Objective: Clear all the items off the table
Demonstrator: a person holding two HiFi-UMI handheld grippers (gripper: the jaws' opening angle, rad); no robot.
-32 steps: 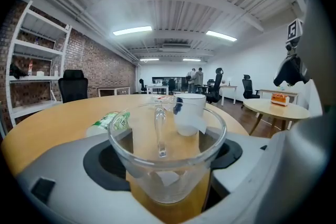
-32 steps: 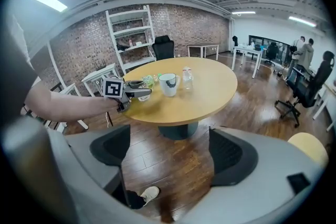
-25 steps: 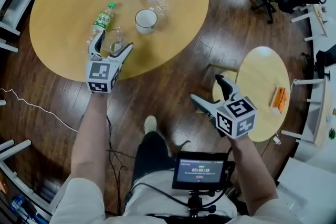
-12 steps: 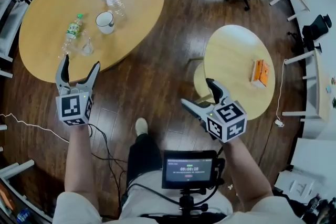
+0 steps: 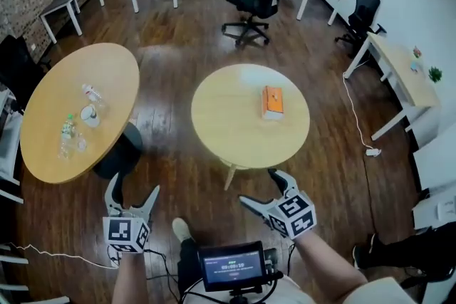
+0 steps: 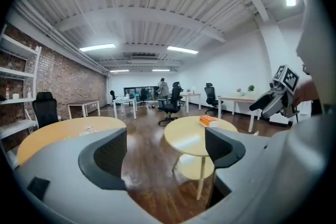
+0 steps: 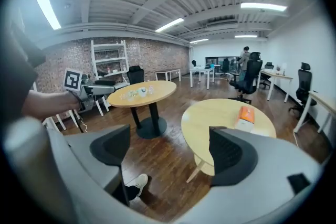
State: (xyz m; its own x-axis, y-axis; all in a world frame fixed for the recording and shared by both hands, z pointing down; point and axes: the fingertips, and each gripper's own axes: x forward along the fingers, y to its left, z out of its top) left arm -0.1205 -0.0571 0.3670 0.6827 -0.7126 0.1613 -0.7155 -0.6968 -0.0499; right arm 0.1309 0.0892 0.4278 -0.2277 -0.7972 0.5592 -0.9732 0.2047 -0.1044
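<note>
Left hand-held gripper (image 5: pixel 133 186) at your 7 o'clock and right hand-held gripper (image 5: pixel 261 187) at your 5 o'clock are both released: jaws apart, nothing between them, over the wood floor (image 5: pixel 178 75). The round worktop (image 5: pixel 228 128) at 12 o'clock carries an orange box (image 5: pixel 271 101). The oval worktop (image 5: pixel 107 75) at 10 o'clock, well apart from both, carries a green-label bottle (image 5: pixel 68 128), a white cup (image 5: pixel 90 115) and a clear bottle (image 5: pixel 92 93). An office chair (image 5: pixel 255 2) sits farther out at 12.

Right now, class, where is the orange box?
In the head view, the orange box lies alone on the small round table, right of its centre, ahead of the right gripper.
</note>
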